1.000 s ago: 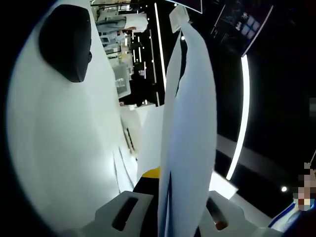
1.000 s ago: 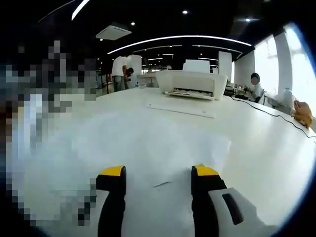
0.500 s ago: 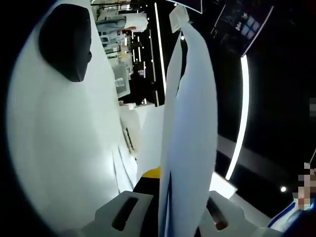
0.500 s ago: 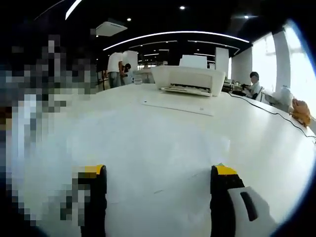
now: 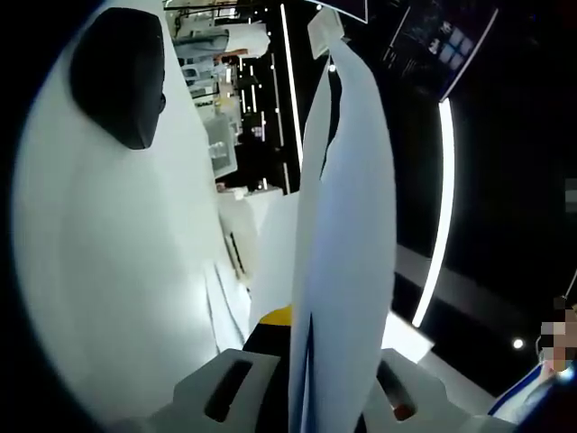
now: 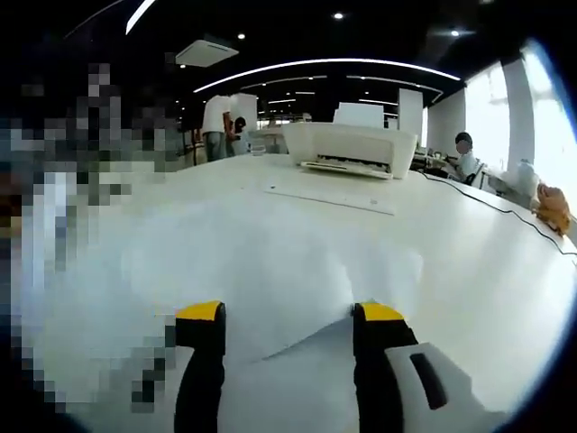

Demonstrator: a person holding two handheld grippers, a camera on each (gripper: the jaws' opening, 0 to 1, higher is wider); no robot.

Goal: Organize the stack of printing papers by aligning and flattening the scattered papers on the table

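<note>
Left gripper [image 5: 315, 397]: closed on a sheaf of papers [image 5: 347, 234], pinched between the grey jaws at the bottom of the left gripper view.
Held papers, axis: long axis running from the jaws up the view toward its top; seen edge-on, slightly bowed, top corner reaching a dark ceiling area.
Beside the held papers: broad white surface [image 5: 108, 271] to the left, strongly tilted by the camera roll; cannot tell whether table or more paper. Dark rounded object [image 5: 117, 77] on it, identity unclear.
Right gripper [image 6: 290, 316]: parted, nothing between the yellow-tipped jaws; tips at the near edge of loose papers [image 6: 270, 271] lying flat on the table [image 6: 487, 271].
Loose papers, lie: spread flat across the table in the right gripper view, far edge toward the printer; sheet outlines faint, white on white, count not readable.
Printer [image 6: 347, 149]: white, at the far side of the table, well apart from the papers; flat white tray or sheet [image 6: 329, 198] lying in front of it.
Hard to make out: left part of the right gripper view; orange thing [image 6: 552, 207] cut off at the right edge.
</note>
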